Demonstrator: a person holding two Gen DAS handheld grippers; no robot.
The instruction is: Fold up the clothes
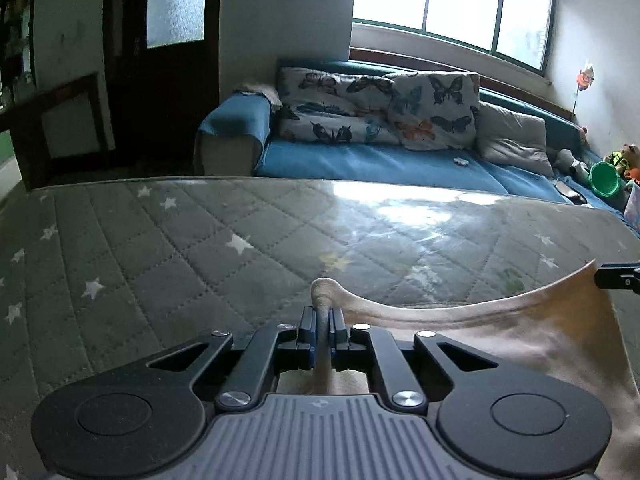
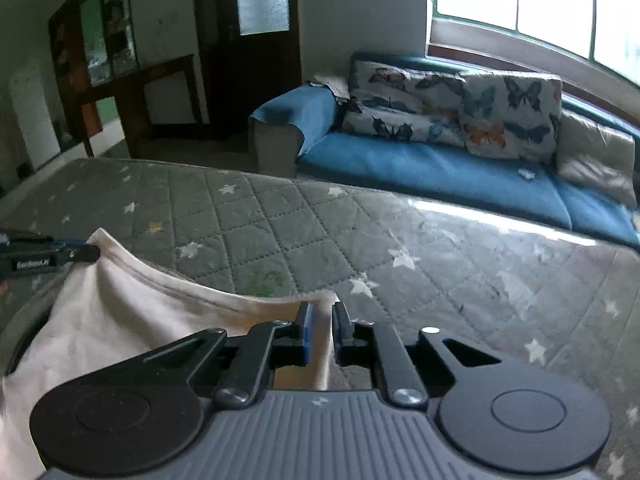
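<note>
Cream cloth [image 1: 500, 344] is hanging stretched between my claws above the quilted desk [image 1: 180, 248]. My left claw [image 1: 322, 332] is pinching one bunched corner tight; my right claw [image 2: 320, 330] is seemingly gripping the other corner, jaws narrowly parted.

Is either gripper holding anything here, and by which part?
Both hold the cream garment by its upper edge: left gripper shut on one bunched corner, right gripper on the opposite corner; the edge sags between them.

Garment [image 1: 500, 344] on quilted mat [image 1: 200, 248]; sofa [image 1: 360, 160] behind.
</note>
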